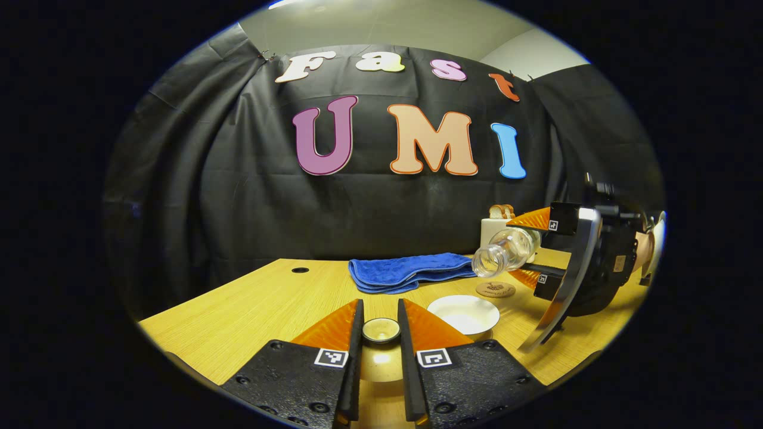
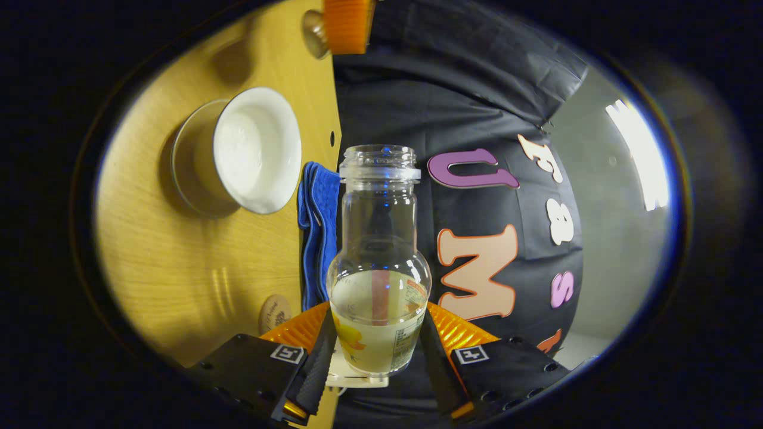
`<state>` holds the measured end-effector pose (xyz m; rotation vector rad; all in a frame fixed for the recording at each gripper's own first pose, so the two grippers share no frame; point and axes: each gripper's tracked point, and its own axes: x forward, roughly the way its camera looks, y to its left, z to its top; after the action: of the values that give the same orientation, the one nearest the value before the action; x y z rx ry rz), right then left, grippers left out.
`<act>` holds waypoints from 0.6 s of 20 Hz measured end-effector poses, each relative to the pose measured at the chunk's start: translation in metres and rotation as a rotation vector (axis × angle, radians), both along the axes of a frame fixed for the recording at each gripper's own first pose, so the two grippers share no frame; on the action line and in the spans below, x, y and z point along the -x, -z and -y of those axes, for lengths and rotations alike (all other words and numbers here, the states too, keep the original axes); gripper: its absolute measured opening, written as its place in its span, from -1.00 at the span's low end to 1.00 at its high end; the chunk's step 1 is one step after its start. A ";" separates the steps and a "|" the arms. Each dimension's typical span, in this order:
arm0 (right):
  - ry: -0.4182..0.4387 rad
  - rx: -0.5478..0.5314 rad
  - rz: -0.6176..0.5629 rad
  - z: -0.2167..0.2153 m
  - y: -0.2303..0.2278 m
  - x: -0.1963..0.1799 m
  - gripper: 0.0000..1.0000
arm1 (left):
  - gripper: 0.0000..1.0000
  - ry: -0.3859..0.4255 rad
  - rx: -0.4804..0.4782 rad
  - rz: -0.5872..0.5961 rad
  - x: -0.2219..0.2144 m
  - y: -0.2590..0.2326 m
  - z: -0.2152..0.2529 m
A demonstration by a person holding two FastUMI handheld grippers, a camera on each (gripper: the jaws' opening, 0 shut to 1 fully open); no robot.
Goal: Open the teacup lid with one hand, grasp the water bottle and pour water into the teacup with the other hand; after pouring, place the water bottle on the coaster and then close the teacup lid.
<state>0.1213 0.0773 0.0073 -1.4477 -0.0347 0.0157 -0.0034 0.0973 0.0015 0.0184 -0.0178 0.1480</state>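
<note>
My left gripper is shut on the knob of the teacup lid and holds it low over the table, left of the cup. The white teacup stands uncovered; in the right gripper view the teacup appears at upper left. My right gripper is shut on the clear water bottle, which has no cap and a little water at its base end. In the left gripper view the water bottle lies tipped nearly level, above and behind the cup, with its mouth facing left. The round coaster lies bare behind the cup.
A folded blue towel lies at the back of the wooden table. A white toaster with bread stands at the back right. A hand holds the right gripper at the right edge. The left gripper shows at the top.
</note>
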 end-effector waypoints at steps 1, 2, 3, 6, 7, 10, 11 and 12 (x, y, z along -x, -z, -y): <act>0.016 -0.069 -0.026 0.001 0.004 0.001 0.52 | -0.46 0.000 0.000 0.000 0.000 0.000 0.000; 0.030 -0.133 -0.049 0.002 0.006 0.002 0.54 | -0.46 0.000 0.000 0.000 0.000 0.000 0.000; 0.042 -0.199 -0.069 0.005 0.007 0.002 0.55 | -0.46 0.000 0.000 0.000 0.000 0.000 0.000; 0.069 -0.435 -0.116 0.019 0.007 0.008 0.53 | -0.46 -0.001 0.000 0.000 0.000 0.000 0.001; 0.081 -0.528 -0.134 0.025 0.007 0.008 0.52 | -0.46 -0.002 0.000 0.000 0.000 -0.001 0.000; 0.105 -0.780 -0.154 0.039 -0.003 0.003 0.49 | -0.46 -0.004 0.000 0.000 0.001 0.000 0.000; 0.106 -0.850 -0.158 0.044 -0.009 -0.006 0.48 | -0.46 -0.004 0.000 0.000 0.001 0.000 0.000; 0.110 -0.916 -0.156 0.050 -0.013 -0.017 0.52 | -0.46 -0.005 0.000 0.000 0.001 0.000 0.000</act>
<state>0.1383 0.0277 0.0206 -0.5279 0.1499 0.0197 -0.0044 0.0978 0.0015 0.0185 -0.0178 0.1533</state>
